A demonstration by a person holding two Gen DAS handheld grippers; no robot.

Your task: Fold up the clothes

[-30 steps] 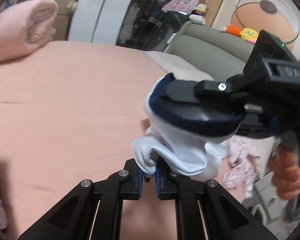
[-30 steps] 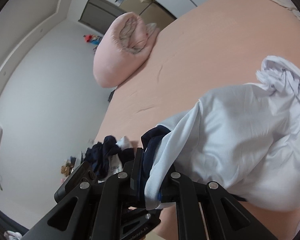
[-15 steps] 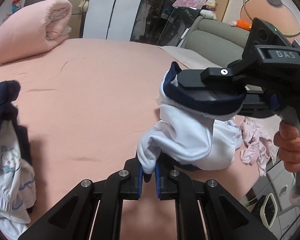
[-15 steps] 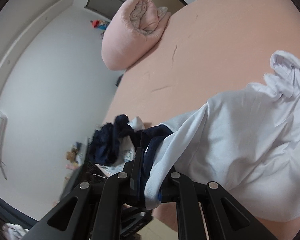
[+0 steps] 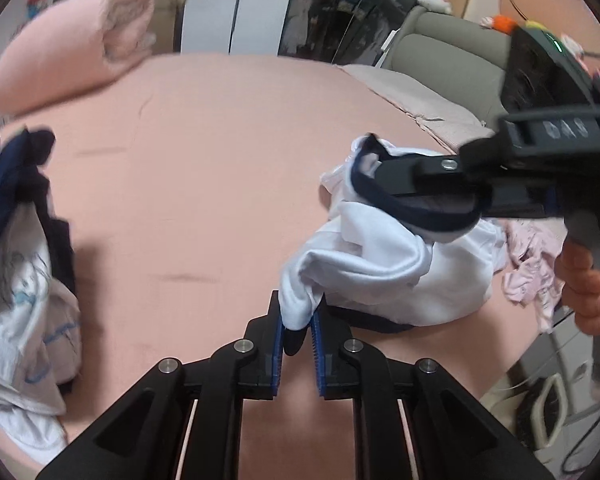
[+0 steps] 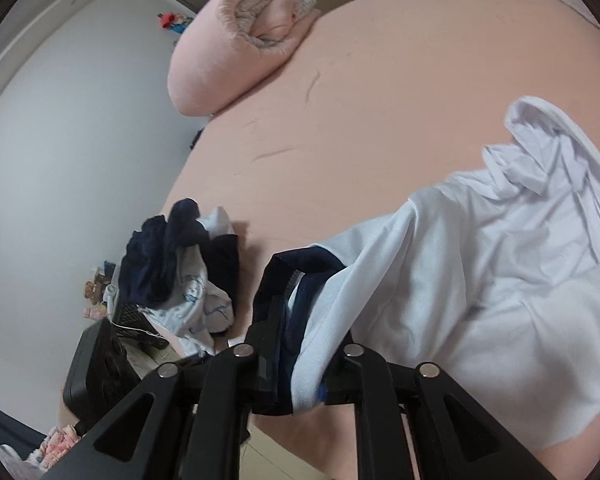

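Here we are over the pink bed (image 5: 204, 184), and the white garment (image 5: 384, 276) with its navy trim hangs bunched between the two tools, its lower folds touching the sheet. The left gripper (image 5: 297, 334) is clenched on a twist of the white cloth, blue pads pressed in on either side of it. Over on the right side of the left wrist view, the right gripper (image 5: 374, 174) comes in, a hand (image 5: 586, 288) wrapped round its handle, the navy band looped about its fingers. From its own camera the right gripper (image 6: 300, 364) has its jaws opening, with the navy edge and white fabric between them (whether the pads press on the cloth there I cannot tell). A rolled pink quilt (image 6: 236, 44) sits at the far end of the bed, well apart. A heap of navy and white clothes (image 6: 180, 272) lies at the bed's left edge, and a small pink garment (image 5: 534, 268) lies just beside the white one.
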